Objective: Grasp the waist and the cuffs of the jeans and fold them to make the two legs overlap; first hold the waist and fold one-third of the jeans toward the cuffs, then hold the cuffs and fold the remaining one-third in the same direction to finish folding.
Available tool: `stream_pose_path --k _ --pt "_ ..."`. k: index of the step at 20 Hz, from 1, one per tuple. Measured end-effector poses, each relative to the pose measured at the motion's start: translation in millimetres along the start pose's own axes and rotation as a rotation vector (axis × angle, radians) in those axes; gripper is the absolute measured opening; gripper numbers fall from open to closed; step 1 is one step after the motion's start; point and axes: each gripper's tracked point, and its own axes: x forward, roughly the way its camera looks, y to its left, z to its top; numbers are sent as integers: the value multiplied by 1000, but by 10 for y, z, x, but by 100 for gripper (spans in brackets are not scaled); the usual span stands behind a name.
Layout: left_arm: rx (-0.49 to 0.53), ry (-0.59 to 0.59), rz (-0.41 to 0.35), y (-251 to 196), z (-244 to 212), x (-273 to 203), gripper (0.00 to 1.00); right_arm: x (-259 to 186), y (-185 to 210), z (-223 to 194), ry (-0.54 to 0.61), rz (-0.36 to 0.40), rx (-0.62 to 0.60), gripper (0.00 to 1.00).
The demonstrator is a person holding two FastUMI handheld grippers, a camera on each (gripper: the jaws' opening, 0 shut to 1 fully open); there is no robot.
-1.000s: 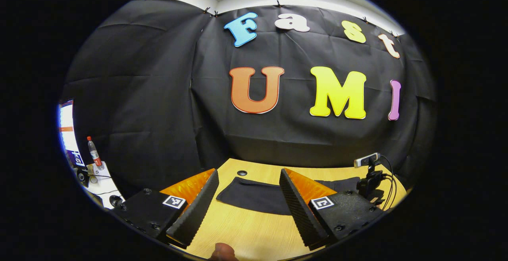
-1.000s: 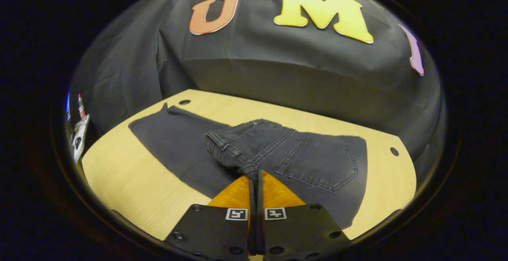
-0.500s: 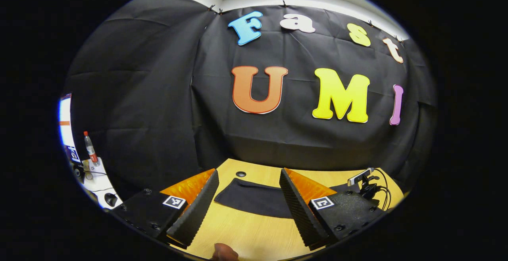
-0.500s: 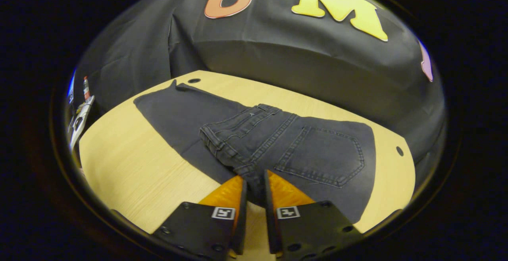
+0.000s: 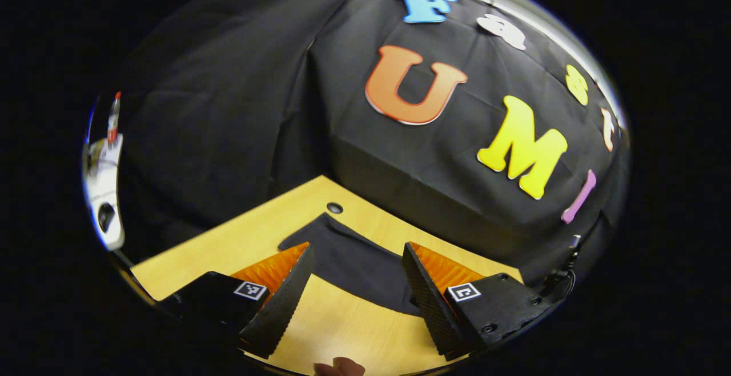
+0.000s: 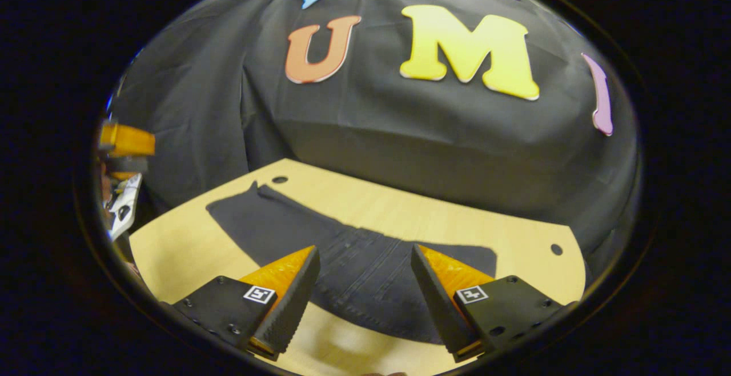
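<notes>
Jeans (image 6: 365, 273) flat on wooden table (image 6: 183, 256), black cloth wall (image 6: 434, 136) behind, perhaps partly folded, both tools spread.

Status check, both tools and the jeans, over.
Left tool open, empty. Right tool open, empty. Jeans flat on table, waist third folded over. Nothing in the way.

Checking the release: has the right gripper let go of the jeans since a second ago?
Yes. The right gripper was clamped on the jeans; its jaws now stand open above them.
</notes>
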Motion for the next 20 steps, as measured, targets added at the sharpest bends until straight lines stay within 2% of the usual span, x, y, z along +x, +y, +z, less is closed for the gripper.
stream_pose_path --k 1,4,7,10,12,13,16,20 --pt "-83 34 -2 102 -90 175 99 -78 -67 161 -30 -12 13 99" --pt "-201 109 80 546 -352 677 99 -347 -373 667 -129 -76 72 99" --pt "-398 173 94 696 -483 1049 100 -630 -671 1125 -228 -139 100 99" --pt "-501 209 141 913 -651 1313 99 -911 -976 1470 -304 -202 128 98" --pt "-577 229 164 1064 -677 1424 99 -1060 -1135 1609 -332 -232 172 99" --pt "-612 210 151 1074 -650 1517 99 -1121 -1228 1656 -346 -249 186 99" --pt "-634 175 146 1062 -575 1770 96 -1247 -1498 1746 -365 -311 189 98" --pt "-747 143 105 1038 -473 2052 95 -1324 -1791 1608 -328 -376 224 98"
